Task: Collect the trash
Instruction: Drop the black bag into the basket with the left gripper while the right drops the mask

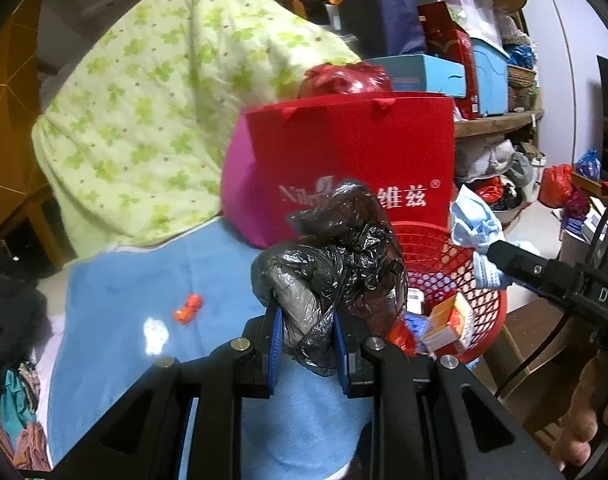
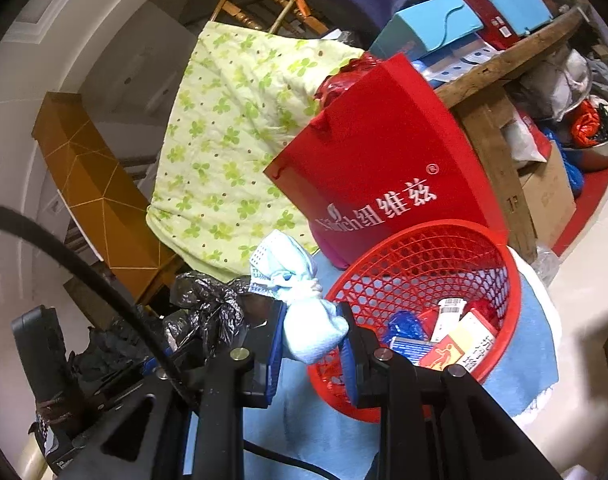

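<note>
A crinkled, glossy black bag (image 1: 336,256) is clamped between the left gripper (image 1: 308,344) jaws at lower centre. A soft, crumpled blue mask (image 2: 299,300) is clamped in the right gripper (image 2: 314,340). Right of both, a red lattice basket (image 2: 420,256) holds cartons (image 2: 460,340). A stiff red paper bag (image 1: 356,152) and clover-print quilt (image 1: 155,112) are seen behind.

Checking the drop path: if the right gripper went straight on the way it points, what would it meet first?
Probably the red gift bag standing behind the red basket; depth is unclear. The right gripper, holding the blue face mask, points beside the basket's near rim.
</note>
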`<action>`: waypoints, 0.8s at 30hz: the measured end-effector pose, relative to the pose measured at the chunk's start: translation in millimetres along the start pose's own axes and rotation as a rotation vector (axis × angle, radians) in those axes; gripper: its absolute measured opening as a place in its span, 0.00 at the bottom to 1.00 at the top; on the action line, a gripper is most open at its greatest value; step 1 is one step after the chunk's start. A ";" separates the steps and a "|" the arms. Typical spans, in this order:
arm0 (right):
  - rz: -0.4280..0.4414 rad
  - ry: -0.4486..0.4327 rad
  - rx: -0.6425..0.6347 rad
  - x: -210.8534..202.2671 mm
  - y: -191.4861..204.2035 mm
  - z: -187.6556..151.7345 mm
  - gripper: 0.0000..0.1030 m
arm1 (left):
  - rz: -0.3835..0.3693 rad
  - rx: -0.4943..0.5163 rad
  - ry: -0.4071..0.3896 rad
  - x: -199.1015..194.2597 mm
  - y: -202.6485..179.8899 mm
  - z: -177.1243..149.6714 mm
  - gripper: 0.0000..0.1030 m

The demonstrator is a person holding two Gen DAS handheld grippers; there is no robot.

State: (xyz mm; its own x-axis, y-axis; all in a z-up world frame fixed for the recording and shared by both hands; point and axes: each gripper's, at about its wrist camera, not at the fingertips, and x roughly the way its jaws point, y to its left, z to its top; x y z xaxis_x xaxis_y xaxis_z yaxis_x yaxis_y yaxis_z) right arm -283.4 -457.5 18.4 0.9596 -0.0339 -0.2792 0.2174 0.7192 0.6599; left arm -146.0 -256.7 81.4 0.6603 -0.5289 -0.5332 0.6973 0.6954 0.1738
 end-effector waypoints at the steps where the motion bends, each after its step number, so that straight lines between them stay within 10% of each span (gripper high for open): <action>1: -0.007 -0.004 0.008 -0.6 -3.1 0.8 0.26 | -0.021 -0.002 0.004 3.2 -2.4 1.6 0.23; 24: -0.158 0.000 0.343 31.6 -93.8 18.4 0.29 | -0.300 -0.107 0.233 102.7 -40.7 11.2 0.26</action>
State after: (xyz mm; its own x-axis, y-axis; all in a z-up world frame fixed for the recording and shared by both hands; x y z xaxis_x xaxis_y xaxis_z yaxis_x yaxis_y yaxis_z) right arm -270.2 -538.7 -39.4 0.9095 -0.1259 -0.3962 0.4098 0.4312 0.8038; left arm -103.4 -344.8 28.8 0.3421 -0.6003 -0.7229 0.8085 0.5801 -0.0992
